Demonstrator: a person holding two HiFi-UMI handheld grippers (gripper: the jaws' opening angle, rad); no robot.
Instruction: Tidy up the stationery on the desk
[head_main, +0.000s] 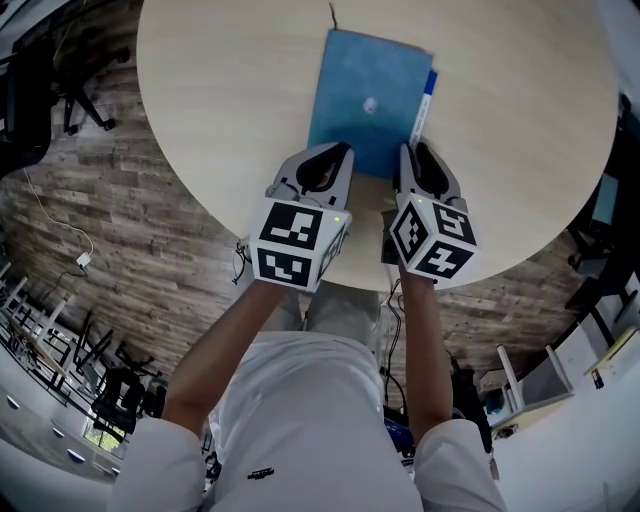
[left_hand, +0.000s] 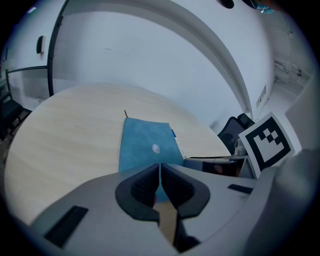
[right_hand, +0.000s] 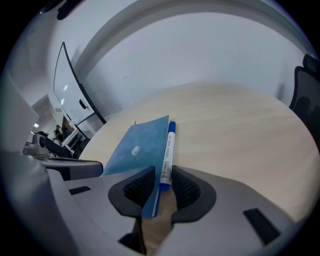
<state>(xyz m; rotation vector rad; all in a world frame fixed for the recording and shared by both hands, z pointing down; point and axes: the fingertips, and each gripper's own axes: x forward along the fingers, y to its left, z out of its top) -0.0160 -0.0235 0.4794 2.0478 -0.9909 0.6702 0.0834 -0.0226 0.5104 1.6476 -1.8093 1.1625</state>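
A blue notebook (head_main: 365, 100) lies flat near the middle of the round wooden table (head_main: 220, 100). A white marker pen with a blue cap (head_main: 424, 105) rests along its right edge. My left gripper (head_main: 340, 150) is at the notebook's near left corner. In the left gripper view the notebook (left_hand: 145, 145) runs in between the jaws, and the left gripper (left_hand: 160, 172) is shut on its near edge. My right gripper (head_main: 410, 150) is at the near right corner. There the pen (right_hand: 168, 150) and the notebook's edge (right_hand: 135, 147) sit between the pads of the right gripper (right_hand: 163, 180), which is closed on the pen's near end.
The table's near rim (head_main: 350, 285) is just under both grippers, with wood-plank floor (head_main: 130, 230) below it. A dark office chair (head_main: 30, 90) stands at the far left, and another chair (left_hand: 240, 125) shows beyond the table's right side. A cable (head_main: 60, 225) trails across the floor.
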